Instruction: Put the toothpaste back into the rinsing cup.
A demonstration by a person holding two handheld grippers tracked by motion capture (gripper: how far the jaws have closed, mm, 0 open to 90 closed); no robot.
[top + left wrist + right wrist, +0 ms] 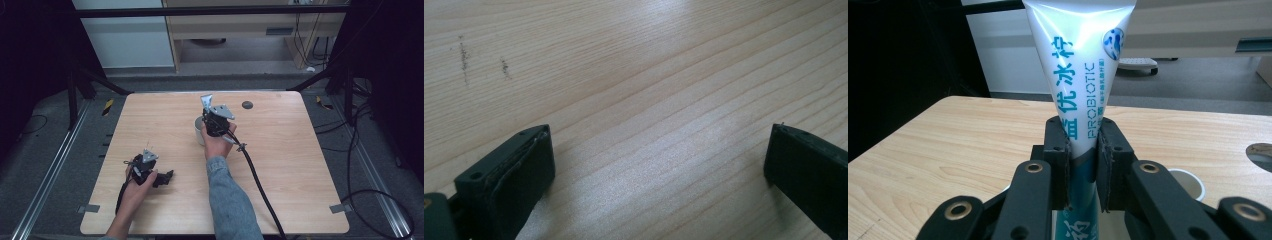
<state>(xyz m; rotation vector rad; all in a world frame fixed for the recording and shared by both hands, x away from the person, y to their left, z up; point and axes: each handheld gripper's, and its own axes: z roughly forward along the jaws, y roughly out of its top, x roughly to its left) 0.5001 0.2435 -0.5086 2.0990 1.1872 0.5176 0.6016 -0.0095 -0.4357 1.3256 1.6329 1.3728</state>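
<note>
Right tongs (1083, 150) nearest the lens: both black jaws clamped flat on a toothpaste tube (1079, 70), squeezing its lower body. Tube upright, long axis running straight up out of the jaws, flat crimped end on top, cap end hanging below the jaws. High view: same tube's crimp (206, 101) pokes up just beyond the right tongs (216, 122).

White cup (1189, 183) just beyond and below the jaws, slightly to their right, rim open upward. High view has the cup (200, 130) directly under the right tongs, partly hidden by them. Judgement: tube looks bound for the cup, so the move turns on the cap end lining up over the rim; it sits a touch off-centre, a short shift then straight down.

Left tongs (148, 167) well apart from tube and cup, low over bare table (280, 150), jaws spread wide, nothing between them. Right hand far nearer; left idle
</note>
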